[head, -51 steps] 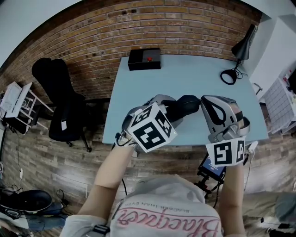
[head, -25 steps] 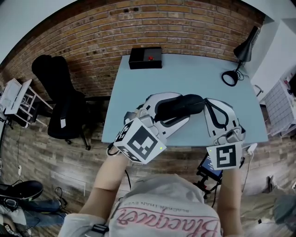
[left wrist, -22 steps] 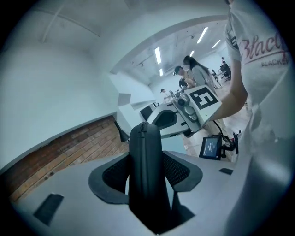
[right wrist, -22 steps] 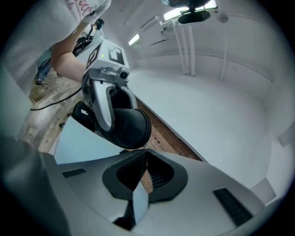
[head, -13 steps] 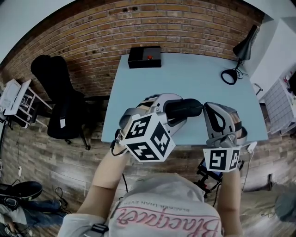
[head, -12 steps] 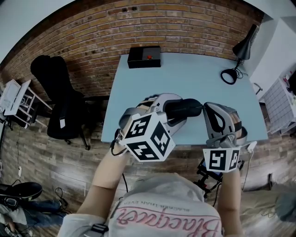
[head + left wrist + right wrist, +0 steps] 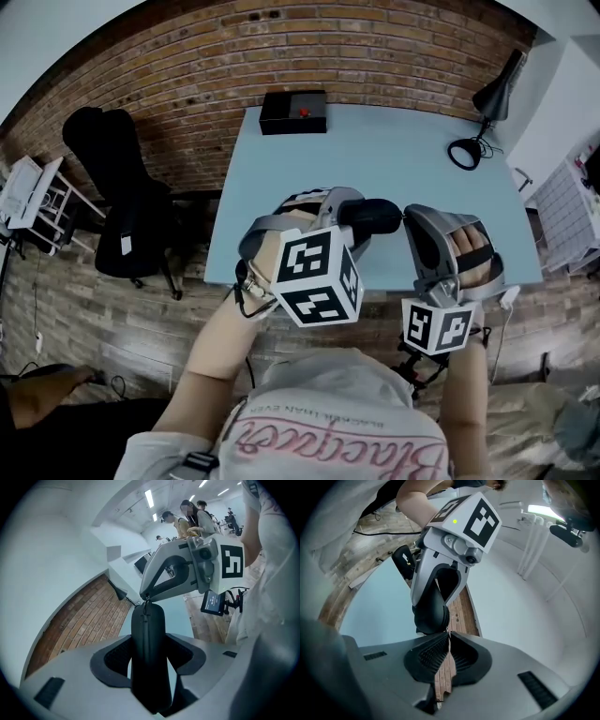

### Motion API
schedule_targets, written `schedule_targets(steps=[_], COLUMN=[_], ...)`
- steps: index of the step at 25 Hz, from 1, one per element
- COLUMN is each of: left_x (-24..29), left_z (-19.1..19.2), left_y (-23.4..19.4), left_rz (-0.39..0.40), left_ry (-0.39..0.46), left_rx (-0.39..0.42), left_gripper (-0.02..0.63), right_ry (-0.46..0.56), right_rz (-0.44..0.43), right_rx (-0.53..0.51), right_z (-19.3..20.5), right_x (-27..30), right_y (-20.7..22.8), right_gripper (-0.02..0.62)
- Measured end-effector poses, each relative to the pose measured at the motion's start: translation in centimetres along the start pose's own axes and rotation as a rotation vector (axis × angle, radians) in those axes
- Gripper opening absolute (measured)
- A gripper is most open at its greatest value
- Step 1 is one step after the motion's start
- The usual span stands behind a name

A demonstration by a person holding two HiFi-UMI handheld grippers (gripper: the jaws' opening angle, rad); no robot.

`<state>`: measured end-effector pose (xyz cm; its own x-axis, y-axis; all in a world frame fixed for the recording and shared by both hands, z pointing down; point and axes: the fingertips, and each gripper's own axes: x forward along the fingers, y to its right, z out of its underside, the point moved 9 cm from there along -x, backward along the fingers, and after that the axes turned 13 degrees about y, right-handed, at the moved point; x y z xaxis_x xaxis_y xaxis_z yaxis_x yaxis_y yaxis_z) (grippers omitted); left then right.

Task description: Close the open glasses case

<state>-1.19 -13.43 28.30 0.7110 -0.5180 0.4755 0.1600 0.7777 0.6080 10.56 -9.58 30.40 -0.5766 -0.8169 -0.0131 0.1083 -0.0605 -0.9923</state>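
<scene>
Left hand-held gripper [image 7: 148, 641]: jaws clamped on the black case [image 7: 147, 658], one pad on each broad side, gripping its nearer end. The case stands lengthwise out from the jaws, with its zip seam facing my left camera. The two halves lie together along the stretch I can see. Right hand-held gripper [image 7: 448, 639]: jaws drawn nearly together, only a thin slit between the pads, and the tips are pinched on the small zip pull [image 7: 146, 604] at the case's far, rounded end. From the head view the case [image 7: 372, 214] hangs between the two grippers, over the near part of the pale blue desk [image 7: 375, 155]. The left gripper comes in from its left side and the right gripper's tips meet its right end. Whether the case touches the desk I cannot tell. Far edge of the desk: a black box [image 7: 293, 115] with a red spot on top. Far right corner: a black lamp [image 7: 494, 92]. Left of the desk a black chair [image 7: 127, 211] stands on a wooden floor. A brick wall [image 7: 281, 47] runs behind.
</scene>
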Motion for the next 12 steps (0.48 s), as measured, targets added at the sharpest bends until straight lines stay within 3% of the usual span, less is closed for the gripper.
schedule_targets(steps=[12], left_x=[0.9], left_z=[0.3], left_y=[-0.1], left_rz=[-0.03], left_ry=[-0.135], left_rx=[0.052], left_gripper=[0.23], right_ry=[-0.032], right_rz=[-0.055], right_rx=[-0.207], right_z=[-1.5], right_x=[1.5], right_y=[-0.5], right_gripper=[0.023])
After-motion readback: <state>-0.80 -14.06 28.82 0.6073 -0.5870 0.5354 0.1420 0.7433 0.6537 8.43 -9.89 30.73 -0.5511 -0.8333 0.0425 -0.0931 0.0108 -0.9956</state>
